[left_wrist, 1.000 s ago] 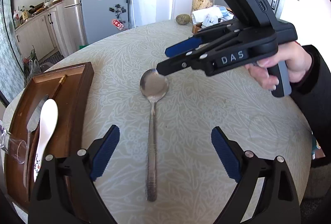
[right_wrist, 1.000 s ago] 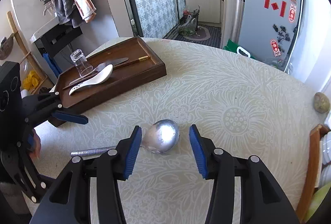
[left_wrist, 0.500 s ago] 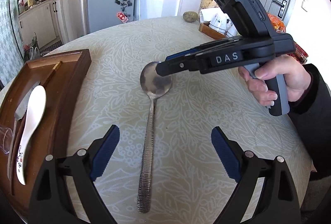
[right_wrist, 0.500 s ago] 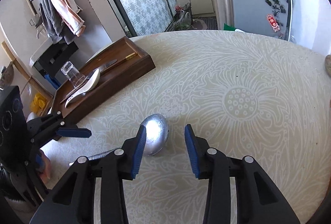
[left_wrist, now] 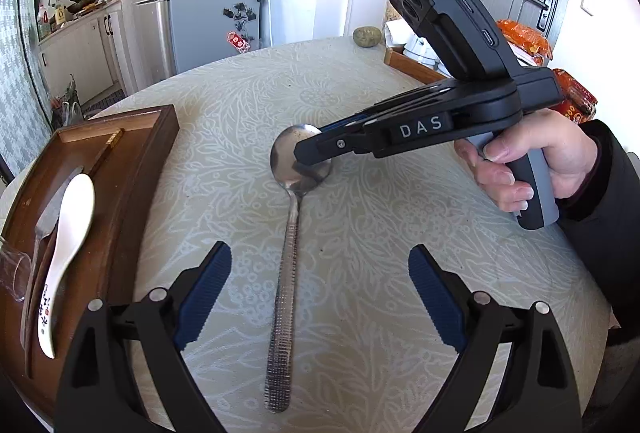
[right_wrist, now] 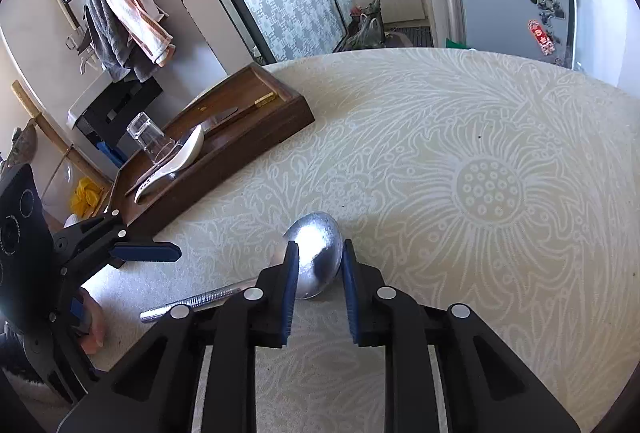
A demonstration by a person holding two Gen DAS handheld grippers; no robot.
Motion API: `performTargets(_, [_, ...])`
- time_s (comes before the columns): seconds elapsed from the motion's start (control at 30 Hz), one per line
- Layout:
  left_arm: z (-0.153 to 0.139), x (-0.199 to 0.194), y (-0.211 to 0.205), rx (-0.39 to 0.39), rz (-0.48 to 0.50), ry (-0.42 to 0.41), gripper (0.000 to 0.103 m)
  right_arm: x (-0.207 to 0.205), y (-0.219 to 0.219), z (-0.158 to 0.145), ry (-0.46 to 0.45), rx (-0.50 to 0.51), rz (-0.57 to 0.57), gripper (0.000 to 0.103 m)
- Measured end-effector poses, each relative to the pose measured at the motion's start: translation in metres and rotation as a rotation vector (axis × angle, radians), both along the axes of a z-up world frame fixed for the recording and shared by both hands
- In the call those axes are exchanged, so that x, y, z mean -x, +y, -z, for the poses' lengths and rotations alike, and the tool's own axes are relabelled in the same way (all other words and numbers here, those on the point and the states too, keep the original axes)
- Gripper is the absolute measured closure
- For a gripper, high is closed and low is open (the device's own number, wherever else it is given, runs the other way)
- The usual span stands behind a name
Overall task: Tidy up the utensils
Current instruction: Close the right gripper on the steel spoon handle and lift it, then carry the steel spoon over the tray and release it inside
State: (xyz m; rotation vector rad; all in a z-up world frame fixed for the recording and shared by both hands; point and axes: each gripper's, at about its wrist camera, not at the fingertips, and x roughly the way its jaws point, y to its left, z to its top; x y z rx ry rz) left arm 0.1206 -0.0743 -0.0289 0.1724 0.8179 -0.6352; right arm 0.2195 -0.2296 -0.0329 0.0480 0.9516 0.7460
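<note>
A: What is seen on the counter [left_wrist: 400, 233], and how much of the sorting is judged done?

B: At the left edge of the left wrist view, the wooden tray [left_wrist: 132, 169] is already loaded: a white ceramic spoon [left_wrist: 66, 245], a knife [right_wrist: 218, 115], what looks like chopsticks and a glass [right_wrist: 150, 139] are held in it. One piece is left outside, the metal spoon [left_wrist: 290, 233], lying at frame centre.

A: Is it being handled?

B: Its bowl is bracketed by the right gripper [right_wrist: 320, 275], whose pads are drawn nearly together on both sides; contact cannot be confirmed. The left gripper [left_wrist: 320, 293] is spread wide over the handle, nothing held.

A: What remains?

B: Lifting and traying that spoon, it is judged.
</note>
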Motion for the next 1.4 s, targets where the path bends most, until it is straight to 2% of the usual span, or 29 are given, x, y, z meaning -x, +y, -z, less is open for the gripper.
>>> performTargets(0.1, [0.001, 0.001, -0.002, -0.005, 0.008, -0.002, 0.011, -0.002, -0.002, 0.001, 0.01, -0.011, 0.008, 0.091])
performTargets(0.37, [0.002, 0.001, -0.004, -0.01, 0.01, 0.005, 0.011, -0.003, -0.007, -0.002, 0.029, -0.063, 0.025, 0.095])
performTargets(0.7, [0.002, 0.003, -0.005, -0.015, 0.013, 0.0, 0.012, 0.008, -0.014, -0.026, 0.026, -0.17, 0.002, 0.1])
performTargets(0.77, [0.003, 0.004, -0.006, -0.021, 0.021, -0.002, 0.021, 0.01, -0.015, -0.032, 0.016, -0.184, -0.002, 0.1])
performTargets(0.9, [0.005, 0.003, -0.005, -0.024, 0.012, 0.012, 0.033, 0.015, -0.019, -0.041, 0.013, -0.221, -0.011, 0.101])
performTargets(1.07, [0.008, -0.002, 0.001, -0.018, -0.013, 0.045, 0.05, 0.02, -0.019, -0.05, -0.014, -0.223, -0.024, 0.101])
performTargets(1.2, [0.009, -0.003, 0.003, -0.019, -0.014, 0.049, 0.055, 0.022, -0.021, -0.052, -0.028, -0.216, -0.024, 0.101])
performTargets(1.3, [0.009, -0.003, 0.005, -0.019, -0.018, 0.052, 0.066, 0.023, -0.021, -0.052, -0.033, -0.207, -0.023, 0.101])
performTargets(1.37, [0.008, -0.004, 0.005, -0.016, -0.02, 0.057, 0.082, 0.022, -0.02, -0.052, -0.032, -0.206, -0.022, 0.101])
performTargets(1.4, [0.008, -0.004, 0.005, -0.015, -0.017, 0.059, 0.086, 0.022, -0.021, -0.051, -0.032, -0.204, -0.021, 0.101])
